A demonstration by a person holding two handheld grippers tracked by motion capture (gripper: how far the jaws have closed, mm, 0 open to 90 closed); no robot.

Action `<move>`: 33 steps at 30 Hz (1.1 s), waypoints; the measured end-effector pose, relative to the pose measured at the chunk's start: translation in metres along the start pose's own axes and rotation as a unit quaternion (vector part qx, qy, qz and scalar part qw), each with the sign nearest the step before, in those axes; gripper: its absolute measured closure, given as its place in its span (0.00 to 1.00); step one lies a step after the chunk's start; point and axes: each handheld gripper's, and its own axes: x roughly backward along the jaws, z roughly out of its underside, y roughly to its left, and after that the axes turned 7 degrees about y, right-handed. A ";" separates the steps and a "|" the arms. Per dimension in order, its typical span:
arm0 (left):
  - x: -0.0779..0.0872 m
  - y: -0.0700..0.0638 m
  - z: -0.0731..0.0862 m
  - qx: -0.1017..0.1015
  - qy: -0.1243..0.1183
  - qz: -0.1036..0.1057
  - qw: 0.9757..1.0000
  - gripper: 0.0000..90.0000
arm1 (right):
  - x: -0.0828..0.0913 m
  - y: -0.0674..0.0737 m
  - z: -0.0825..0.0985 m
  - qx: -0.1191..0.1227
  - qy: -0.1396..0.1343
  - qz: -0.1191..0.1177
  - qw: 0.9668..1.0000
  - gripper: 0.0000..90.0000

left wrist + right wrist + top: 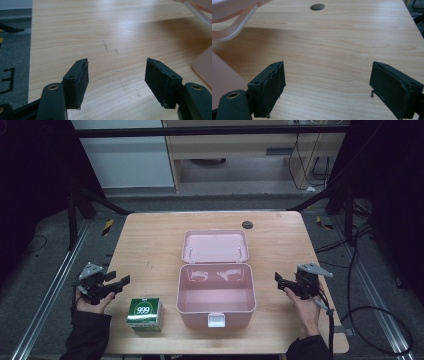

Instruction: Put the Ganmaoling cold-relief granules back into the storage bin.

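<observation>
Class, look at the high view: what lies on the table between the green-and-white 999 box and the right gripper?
The open pink case sits between the 999 box and the right gripper, as the high view shows.

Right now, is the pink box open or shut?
Open. The pink box has its lid swung back, and its inside looks empty.

Right tool [327,87] jaws apart above wooden table [342,47], pink box [224,82] left.
</observation>
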 end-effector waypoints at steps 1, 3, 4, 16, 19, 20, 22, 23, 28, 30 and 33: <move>0.000 0.000 0.000 0.000 0.000 0.000 1.000 0.39 | 0.002 -0.001 0.000 -0.001 0.001 -0.007 1.000 0.15; 0.005 0.000 -0.003 -0.010 0.002 0.012 1.000 0.40 | 0.004 -0.001 0.001 0.003 0.000 -0.012 1.000 0.15; 0.008 0.000 -0.005 -0.017 0.005 0.019 1.000 0.40 | 0.006 -0.002 0.001 0.007 -0.003 -0.012 1.000 0.15; 0.048 -0.009 -0.036 -0.127 0.049 0.074 0.988 0.41 | 0.019 -0.005 0.004 0.029 -0.004 0.010 1.000 0.04; 0.054 -0.014 -0.043 -0.148 0.058 0.085 0.984 0.41 | 0.019 -0.001 0.003 0.037 0.011 0.023 0.999 0.03; 0.056 -0.016 -0.044 -0.155 0.063 0.091 0.982 0.41 | 0.020 -0.001 0.004 0.041 0.011 0.020 0.999 0.04; 0.057 -0.018 -0.046 -0.162 0.067 0.097 0.980 0.41 | 0.021 0.000 0.004 0.046 0.008 0.022 0.999 0.07; 0.058 -0.020 -0.048 -0.170 0.073 0.101 0.978 0.41 | 0.022 0.001 0.005 0.050 0.006 0.027 0.998 0.07; 0.061 -0.031 -0.052 -0.222 0.112 0.123 0.961 0.36 | 0.022 0.001 0.008 0.049 0.003 0.020 0.999 0.07; 0.061 -0.034 -0.054 -0.238 0.123 0.129 0.955 0.36 | 0.021 0.001 0.009 0.051 0.004 0.022 0.998 0.07; 0.060 -0.039 -0.056 -0.258 0.137 0.135 0.947 0.34 | 0.019 0.001 0.011 0.057 0.006 0.018 0.998 0.07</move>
